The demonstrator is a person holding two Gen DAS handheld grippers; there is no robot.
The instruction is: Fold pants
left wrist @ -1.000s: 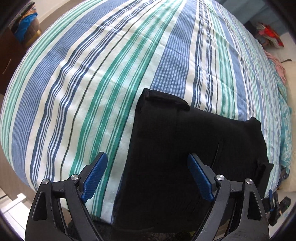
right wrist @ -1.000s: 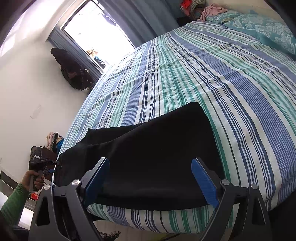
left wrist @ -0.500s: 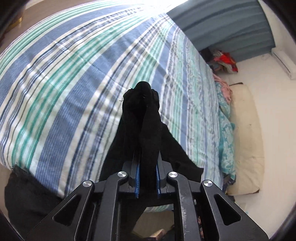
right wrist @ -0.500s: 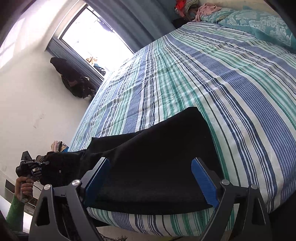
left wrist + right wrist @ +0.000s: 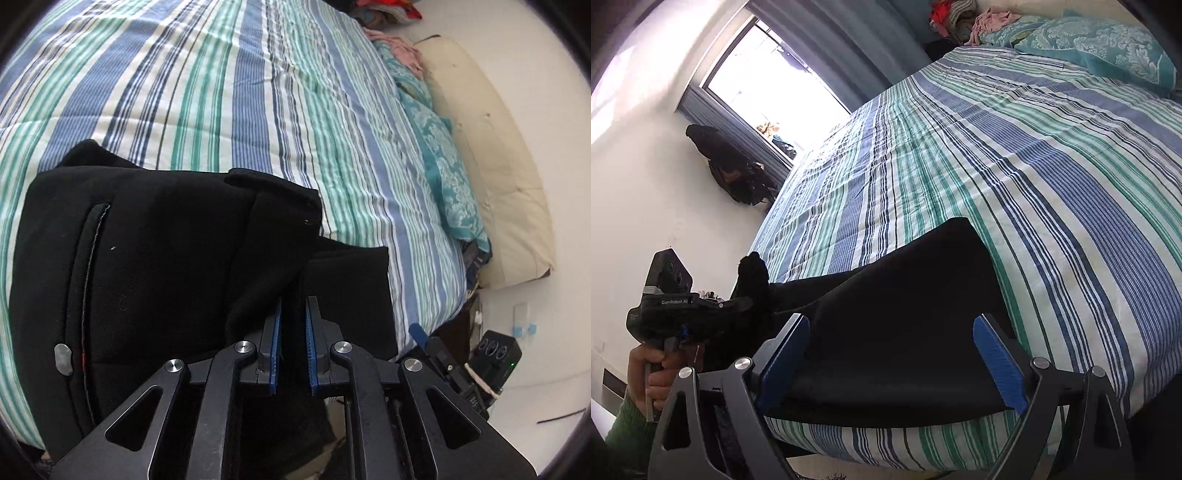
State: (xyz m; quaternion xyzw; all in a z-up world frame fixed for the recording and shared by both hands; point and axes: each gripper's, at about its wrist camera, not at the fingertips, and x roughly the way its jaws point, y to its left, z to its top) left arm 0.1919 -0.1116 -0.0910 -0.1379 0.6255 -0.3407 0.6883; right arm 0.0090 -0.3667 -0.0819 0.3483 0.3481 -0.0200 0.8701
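Black pants [image 5: 147,266] lie along the near edge of a striped bed [image 5: 258,110]. My left gripper [image 5: 293,314] is shut on a bunched end of the pants and holds it over the rest of the garment. In the right wrist view the pants [image 5: 894,332] stretch from the left gripper [image 5: 738,302], which holds its end lifted at the left, toward my right gripper [image 5: 890,354]. The right gripper is open, with its blue fingers either side of the flat end of the pants, just above the cloth.
The bed [image 5: 997,166] carries teal pillows [image 5: 443,155] by a cream headboard cushion [image 5: 498,166]. A pile of clothes [image 5: 960,14] lies at the far corner. A window [image 5: 768,92] and a dark bag [image 5: 731,166] are on the left wall.
My left gripper closed on the end of the pants, lifted it and carried it toward the right gripper's end. The right gripper stayed open and nearly still.
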